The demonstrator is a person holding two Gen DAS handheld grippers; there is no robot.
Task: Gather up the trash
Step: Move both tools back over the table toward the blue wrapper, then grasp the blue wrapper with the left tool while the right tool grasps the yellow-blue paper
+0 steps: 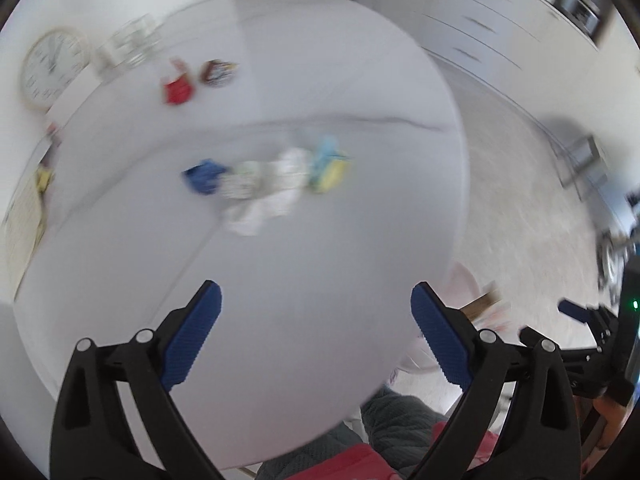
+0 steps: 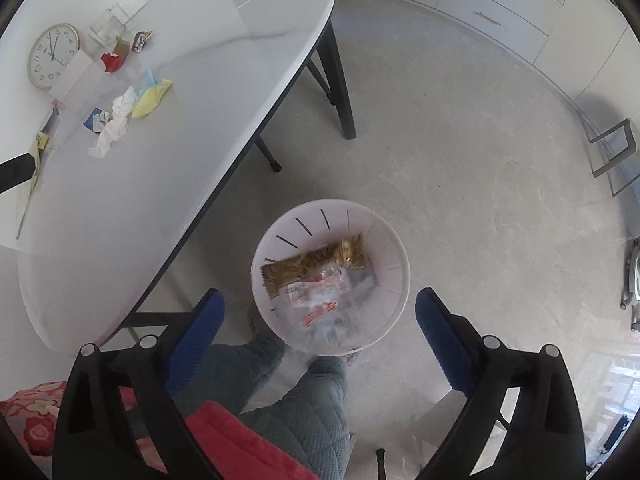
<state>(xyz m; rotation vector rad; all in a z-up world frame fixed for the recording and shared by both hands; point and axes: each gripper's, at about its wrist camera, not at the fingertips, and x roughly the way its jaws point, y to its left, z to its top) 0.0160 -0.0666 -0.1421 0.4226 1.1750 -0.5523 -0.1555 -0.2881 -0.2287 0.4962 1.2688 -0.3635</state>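
Right gripper [image 2: 318, 334] hangs above the white bin [image 2: 394, 284] on the floor, fingers spread wide, nothing between them; wrappers [image 2: 320, 280] already lie inside the bin, one looks blurred as if mid-drop, can't be sure. Left gripper [image 1: 316, 334] is over the near edge of the white table [image 1: 280, 300], fingers also spread and empty. Remaining trash sits on the table, all well apart from the bin: a crumpled white paper [image 2: 116, 124] mid-table, a blue scrap [image 2: 94, 118] touching it on the clock side, a yellow-and-blue wrapper [image 2: 152, 94] on its far side, then a red wrapper [image 2: 111, 61] and a small brown packet [image 2: 142, 40] further back near the clock [image 2: 52, 56]. Left view is badly smeared by motion, so item edges there are a guess. Judgement: next step is a left-hand pick from the mid-table cluster. Do it well by taking the white paper first since it's nearest, coming down with fingers straddling the bulk of the crumple, closing only once both pads flank it, so neighbours aren't dragged along. Lift clear before swinging toward the bin.
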